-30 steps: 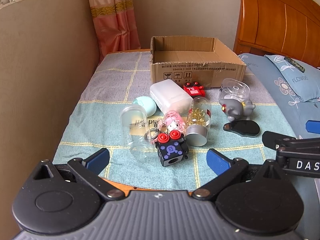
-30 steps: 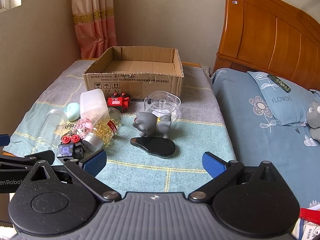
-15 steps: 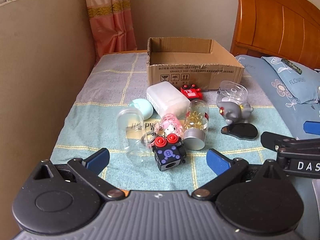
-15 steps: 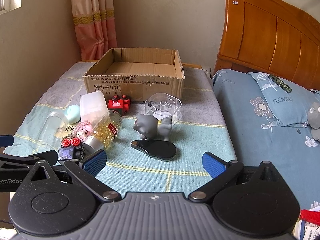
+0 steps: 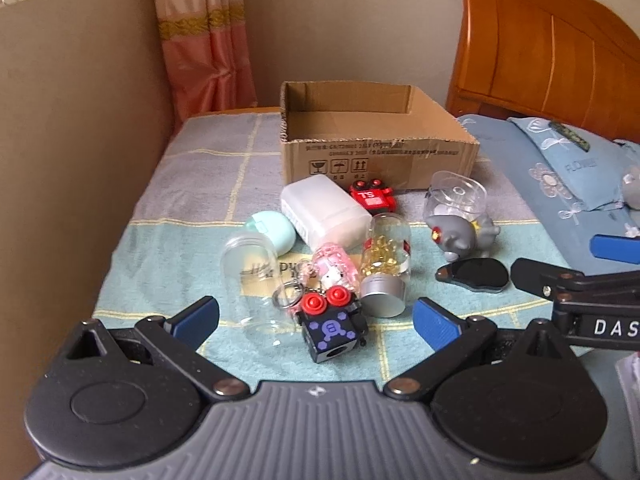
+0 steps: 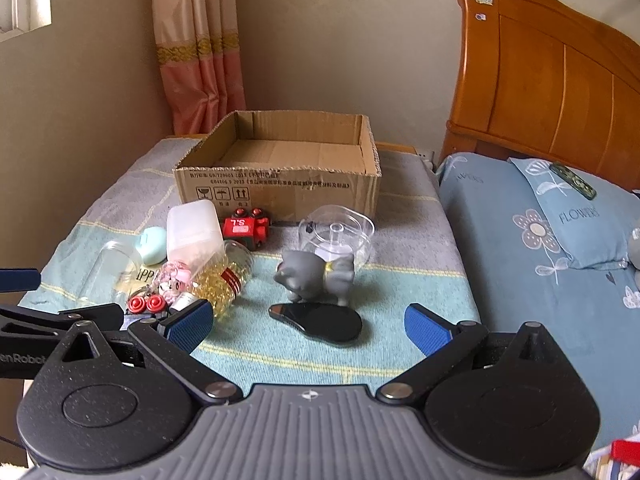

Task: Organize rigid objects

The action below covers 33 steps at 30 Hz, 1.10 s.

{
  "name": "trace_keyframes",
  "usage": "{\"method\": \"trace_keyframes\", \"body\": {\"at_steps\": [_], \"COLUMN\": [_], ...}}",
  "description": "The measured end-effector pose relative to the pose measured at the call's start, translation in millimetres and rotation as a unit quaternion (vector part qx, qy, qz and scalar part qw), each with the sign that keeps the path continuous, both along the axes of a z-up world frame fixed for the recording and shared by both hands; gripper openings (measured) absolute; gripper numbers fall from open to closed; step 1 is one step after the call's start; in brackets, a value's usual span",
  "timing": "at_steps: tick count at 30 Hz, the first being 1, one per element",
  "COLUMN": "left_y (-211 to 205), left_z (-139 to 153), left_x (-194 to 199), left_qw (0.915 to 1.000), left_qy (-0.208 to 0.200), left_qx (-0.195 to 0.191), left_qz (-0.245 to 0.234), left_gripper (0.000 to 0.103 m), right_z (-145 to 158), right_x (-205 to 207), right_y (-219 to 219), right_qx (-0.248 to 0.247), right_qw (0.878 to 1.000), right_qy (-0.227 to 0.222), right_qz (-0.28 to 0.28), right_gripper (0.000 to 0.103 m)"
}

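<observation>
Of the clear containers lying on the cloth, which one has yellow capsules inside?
The bottle with the silver cap, lying beside the white plastic box. The clear jar to its left looks empty, and the clear case behind the grey toy holds no capsules.

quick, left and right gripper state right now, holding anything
Left gripper: open, holding nothing, short of the black cube toy with red buttons.
Right gripper: open, holding nothing, facing the flat black oval object.

Open brown cardboard box sits empty at back. In front – white plastic case, red toy block, capsule-filled clear bottle on its side, grey figurine, black-purple cube nearest.
</observation>
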<state>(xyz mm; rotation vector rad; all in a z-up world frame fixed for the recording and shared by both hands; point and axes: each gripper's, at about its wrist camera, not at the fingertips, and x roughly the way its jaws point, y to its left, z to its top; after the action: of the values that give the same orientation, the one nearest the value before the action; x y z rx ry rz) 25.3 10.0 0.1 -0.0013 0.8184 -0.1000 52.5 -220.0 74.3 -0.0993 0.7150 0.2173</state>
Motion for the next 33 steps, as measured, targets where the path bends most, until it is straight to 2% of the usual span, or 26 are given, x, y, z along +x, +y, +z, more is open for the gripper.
{"method": "trace_keyframes", "body": {"at_steps": [8,14,20,26,31,33], "left_y": [29,40,51,56,58,60], "left_z": [-15,-29,-41,-64,-81,-82], "left_x": [10,17,15,20,27,30], "left_qw": [0.9993,0.9995,0.9969,0.9919,0.9889,0.9891], "left_qy": [-0.009,0.002,0.014,0.031,0.042,0.037], "left_qx": [-0.035,0.015,0.027,0.067,0.08,0.072], "left_qz": [-0.011,-0.027,-0.072,-0.103,-0.118,-0.123], "left_gripper": [0.102,0.102,0.102,0.102,0.102,0.102], "right_z": [-12,-30,-50,-66,-72,-76], "right_x": [15,27,38,43,47,49], "right_y": [-15,-31,-40,-33,-27,-26], "right_qx": [-0.002,-0.015,-0.025,-0.032,-0.037,-0.036], "right_qw": [1.0,1.0,0.999,0.998,0.997,0.997], "right_qy": [0.004,0.014,0.039,0.059,0.064,0.071], "right_qz": [-0.003,-0.004,-0.005,0.008,0.02,0.022], "right_gripper": [0.103,0.103,0.103,0.103,0.103,0.103]}}
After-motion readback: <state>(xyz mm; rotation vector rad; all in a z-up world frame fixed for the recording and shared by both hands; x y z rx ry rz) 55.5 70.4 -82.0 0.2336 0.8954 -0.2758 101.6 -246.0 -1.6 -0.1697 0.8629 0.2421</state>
